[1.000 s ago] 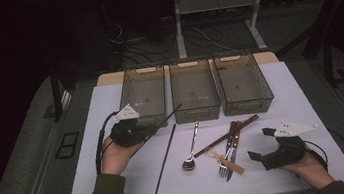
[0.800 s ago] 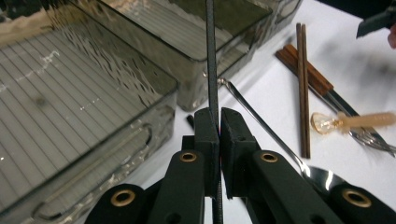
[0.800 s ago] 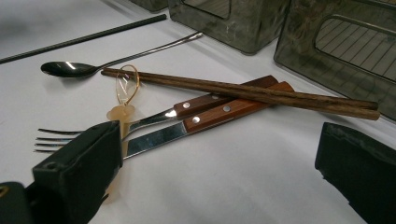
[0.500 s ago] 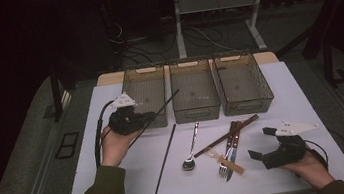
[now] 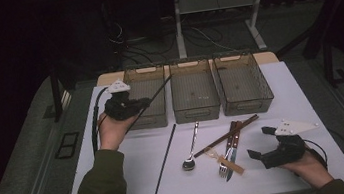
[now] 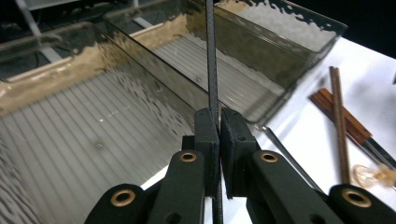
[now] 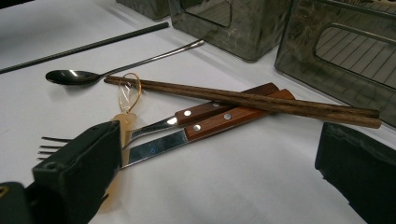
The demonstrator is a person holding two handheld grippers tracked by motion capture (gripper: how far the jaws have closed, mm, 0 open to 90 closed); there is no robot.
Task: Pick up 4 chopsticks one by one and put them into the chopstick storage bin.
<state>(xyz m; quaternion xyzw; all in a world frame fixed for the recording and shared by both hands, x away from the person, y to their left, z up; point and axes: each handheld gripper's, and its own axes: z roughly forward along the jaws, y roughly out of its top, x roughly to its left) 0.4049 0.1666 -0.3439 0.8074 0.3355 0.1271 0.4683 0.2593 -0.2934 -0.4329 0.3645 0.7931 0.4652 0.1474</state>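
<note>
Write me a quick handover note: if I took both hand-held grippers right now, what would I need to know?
Left hand-held gripper: shut on a black chopstick, held over the left bin.
Right hand-held gripper: open, empty, near the cutlery pile.
On the table: second black chopstick, spoon, wooden chopsticks, fork and knife.
Done: nothing visible in the three bins yet.
Left: probably drop this chopstick in, then sort the rest.

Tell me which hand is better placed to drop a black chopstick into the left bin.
Left. The left gripper is shut on a black chopstick right at the left bin; the right gripper sits open near the fork.
</note>
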